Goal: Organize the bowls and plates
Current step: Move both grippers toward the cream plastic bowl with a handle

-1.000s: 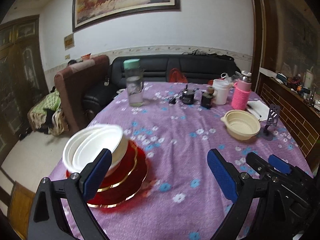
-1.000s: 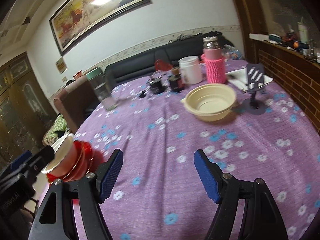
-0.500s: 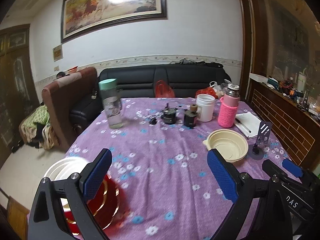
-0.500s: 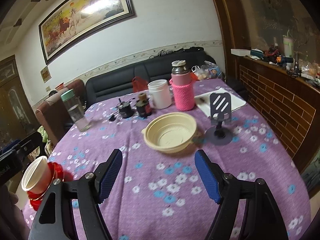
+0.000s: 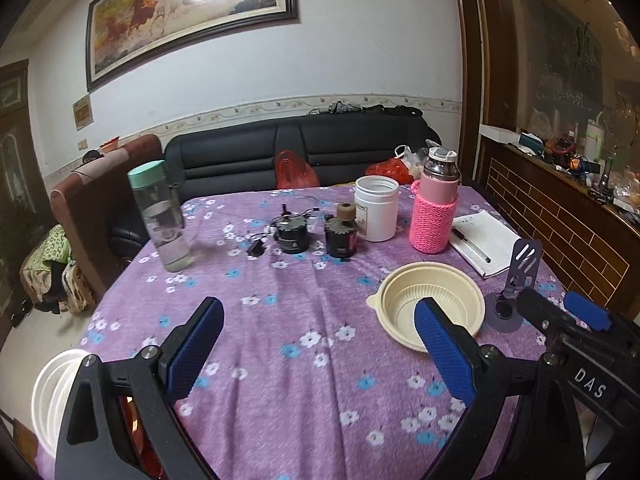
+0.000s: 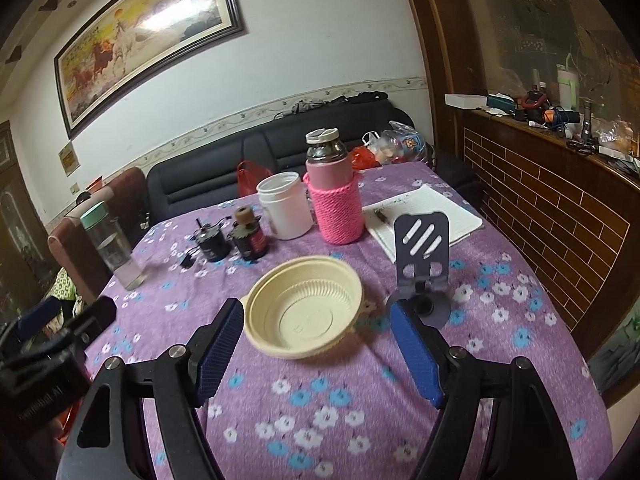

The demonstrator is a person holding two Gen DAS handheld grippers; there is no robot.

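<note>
A cream plastic bowl sits upright on the purple flowered tablecloth. It lies just ahead of my right gripper, framed between its open blue pads, which do not touch it. In the left wrist view the same cream bowl is partly behind the right-hand finger of my left gripper, which is open and holds nothing. A stack of white bowls shows at the lower left edge. The red plate under it is mostly hidden by the gripper frame.
Behind the bowl stand a pink knitted flask, a white jar, two small dark motors, a green-lidded water bottle, a notebook with a pen and a black phone stand. A black sofa is beyond the table.
Both grippers have swung to the right. The white bowls and red plates slid to the left view's lower left edge. The cream bowl came nearer and now sits between the right gripper's fingers.
</note>
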